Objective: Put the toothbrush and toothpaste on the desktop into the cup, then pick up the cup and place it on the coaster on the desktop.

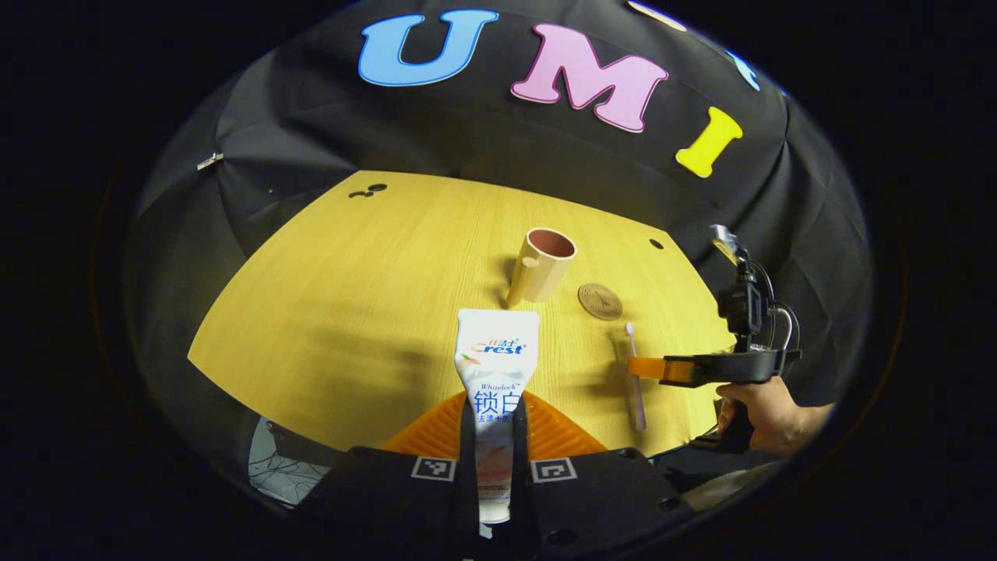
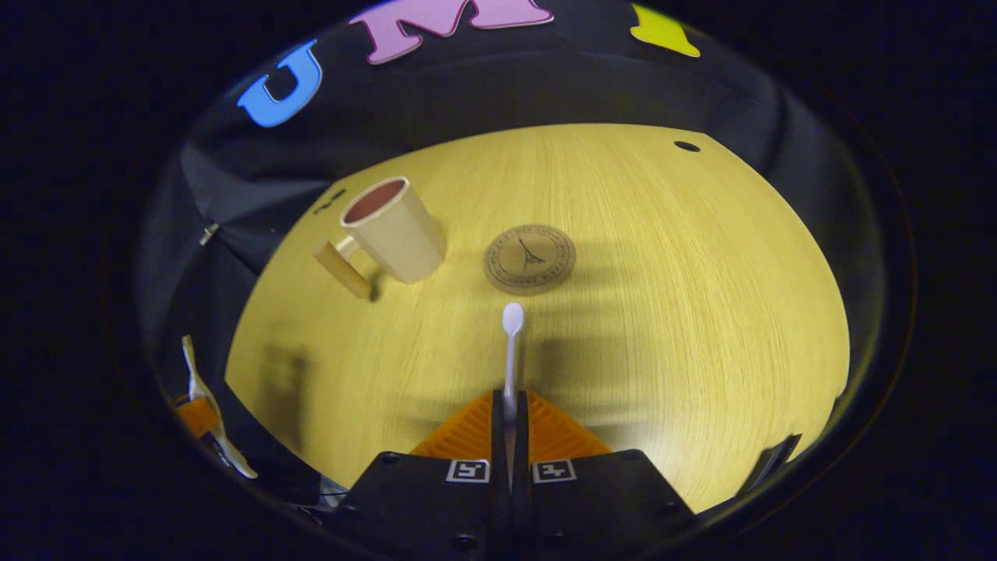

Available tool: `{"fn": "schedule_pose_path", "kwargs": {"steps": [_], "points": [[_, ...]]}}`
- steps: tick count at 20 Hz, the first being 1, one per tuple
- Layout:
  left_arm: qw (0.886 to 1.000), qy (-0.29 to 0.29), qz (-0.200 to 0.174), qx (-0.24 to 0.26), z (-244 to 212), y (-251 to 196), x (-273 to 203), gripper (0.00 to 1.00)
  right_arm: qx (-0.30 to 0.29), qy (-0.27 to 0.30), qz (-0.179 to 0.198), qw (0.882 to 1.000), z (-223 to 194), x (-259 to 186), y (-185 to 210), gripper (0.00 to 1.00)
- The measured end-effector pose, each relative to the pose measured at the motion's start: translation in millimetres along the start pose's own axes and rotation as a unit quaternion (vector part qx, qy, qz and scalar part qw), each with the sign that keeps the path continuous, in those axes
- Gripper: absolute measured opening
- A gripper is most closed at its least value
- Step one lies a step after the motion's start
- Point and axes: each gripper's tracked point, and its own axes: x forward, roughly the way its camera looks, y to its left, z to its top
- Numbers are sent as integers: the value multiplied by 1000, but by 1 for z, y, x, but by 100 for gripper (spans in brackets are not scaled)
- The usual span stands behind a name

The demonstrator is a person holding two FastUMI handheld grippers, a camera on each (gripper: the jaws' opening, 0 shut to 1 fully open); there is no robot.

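My left gripper (image 1: 494, 407) is shut on a white toothpaste tube (image 1: 496, 354) whose flat end points forward over the wooden desktop (image 1: 350, 296). Beyond it a beige cup (image 1: 541, 269) with a handle stands upright, its reddish inside showing nothing in it. A round brown coaster (image 1: 600, 301) lies just right of the cup. Farther right, the right gripper (image 1: 645, 368), held by a hand (image 1: 767, 417), is shut on a slim toothbrush (image 1: 635, 374). In the right gripper view, my gripper (image 2: 510, 403) clamps the toothbrush (image 2: 512, 327), its head pointing at the coaster (image 2: 530, 259), with the cup (image 2: 393, 230) up left.
Small dark holes mark the desktop at the far left corner (image 1: 368, 190) and far right (image 1: 657, 244). The desktop's near edge runs just in front of both grippers. The left gripper with the tube (image 2: 204, 413) shows at the lower left of the right gripper view.
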Motion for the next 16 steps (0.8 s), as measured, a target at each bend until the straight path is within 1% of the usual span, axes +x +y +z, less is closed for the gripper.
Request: {"fn": "schedule_pose_path", "kwargs": {"steps": [1, 2, 3, 4, 5, 8, 10, 12, 16], "points": [[1000, -10, -3, -5, 10, -4, -1, 21, 1, -17, 31, 999, 10, -8, 8, 5], [1000, -22, -8, -10, 21, -10, 0, 16, 0, -33, 56, 998, 20, -16, 15, 5], [999, -34, -12, -13, 33, -14, 1, 20, -3, -47, 76, 996, 31, -25, 20, 5], [999, -48, -14, -15, 48, -19, 3, 16, -7, -59, 94, 994, 39, -34, 25, 5], [998, -63, -16, -13, 64, -23, 5, 20, -14, -70, 111, 991, 45, -42, 29, 5], [994, -106, -31, -7, 110, -40, 15, 21, -22, -86, 166, 982, 59, -68, 41, 5], [990, -133, -47, -6, 140, -57, 23, 20, -25, -93, 188, 977, 66, -83, 42, 5], [985, -160, -64, -2, 167, -72, 34, 20, -28, -95, 202, 974, 70, -92, 40, 5], [974, -206, -93, 6, 211, -99, 59, 20, -14, -103, 213, 972, 82, -105, 24, 5]]}}
